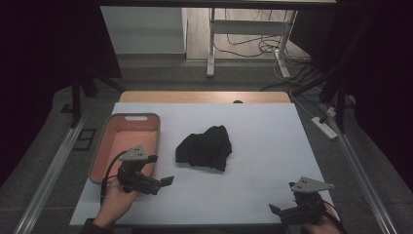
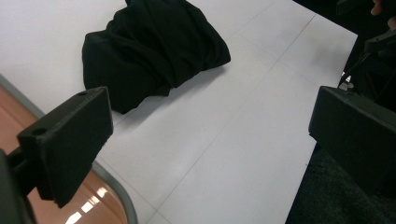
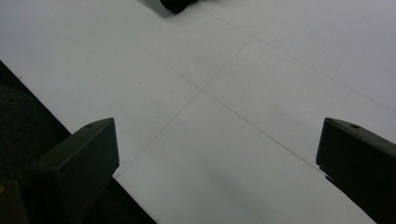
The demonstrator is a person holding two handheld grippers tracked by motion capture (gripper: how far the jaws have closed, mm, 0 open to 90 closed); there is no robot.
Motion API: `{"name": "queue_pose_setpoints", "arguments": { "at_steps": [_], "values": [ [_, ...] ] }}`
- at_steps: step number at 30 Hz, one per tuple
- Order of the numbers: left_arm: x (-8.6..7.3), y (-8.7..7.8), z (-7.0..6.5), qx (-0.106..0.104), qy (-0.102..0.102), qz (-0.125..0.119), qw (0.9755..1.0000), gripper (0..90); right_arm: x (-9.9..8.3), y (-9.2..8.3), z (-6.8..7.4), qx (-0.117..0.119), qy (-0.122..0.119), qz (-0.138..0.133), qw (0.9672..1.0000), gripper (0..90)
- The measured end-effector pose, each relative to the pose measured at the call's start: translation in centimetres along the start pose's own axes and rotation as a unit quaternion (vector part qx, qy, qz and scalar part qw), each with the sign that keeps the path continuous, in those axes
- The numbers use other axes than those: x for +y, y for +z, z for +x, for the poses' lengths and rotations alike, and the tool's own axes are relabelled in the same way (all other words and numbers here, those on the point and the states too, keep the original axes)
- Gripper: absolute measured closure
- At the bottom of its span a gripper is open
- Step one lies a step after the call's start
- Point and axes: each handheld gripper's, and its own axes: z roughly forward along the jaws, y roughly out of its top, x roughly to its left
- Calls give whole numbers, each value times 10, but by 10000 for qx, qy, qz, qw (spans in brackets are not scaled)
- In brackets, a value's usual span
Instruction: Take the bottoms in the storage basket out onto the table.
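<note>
At the left edge of the white counter (image 1: 253,195) sits a shallow salmon-pink tray (image 1: 113,146) with a grey rim, nothing in it, and the left gripper (image 1: 163,168) hovers just beside the tray's near right corner, held in the person's left hand (image 1: 114,200); its jaws stand spread wide and hold nothing, aimed toward the middle of the counter. There, right of the tray and clear of it, lies the crumpled black garment (image 1: 204,147), bunched into a loose heap with ridges and folds; in the left gripper view the black garment (image 2: 149,46) sits ahead of the jaws, well short of contact. It looks light, soft and limp, so it should sag and trail once lifted, and a thin single layer could slip out of a pinch; the raised folds along the top or the thick near edge look like the surest places to bite. At the near right corner the right gripper (image 1: 282,210) hangs low over bare counter, well apart from the garment, jaws likewise spread wide and touching nothing
</note>
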Motion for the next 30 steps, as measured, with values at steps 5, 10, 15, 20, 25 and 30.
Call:
{"name": "queue_pose_setpoints", "arguments": {
  "at_steps": [5,10,15,20,25,30],
  "values": [
    [-5,-5,0,46,-50,-45,10000,8,0,0,0,-3,1,-2,10000,0],
    [-9,-11,-1,73,-74,-86,9999,8,0,0,0,-5,2,1,10000,0],
    [-13,-17,-1,94,-120,-139,9998,8,0,0,0,-8,2,9,10000,0],
    [-17,-20,-1,119,-149,-154,9997,8,0,0,0,-11,3,7,10000,0],
    [-21,-24,-1,163,-184,-170,9996,8,0,0,0,-12,1,7,10000,0],
    [-26,-29,0,200,-247,-198,9993,8,0,0,0,-15,7,8,10000,0]
  ]
}}
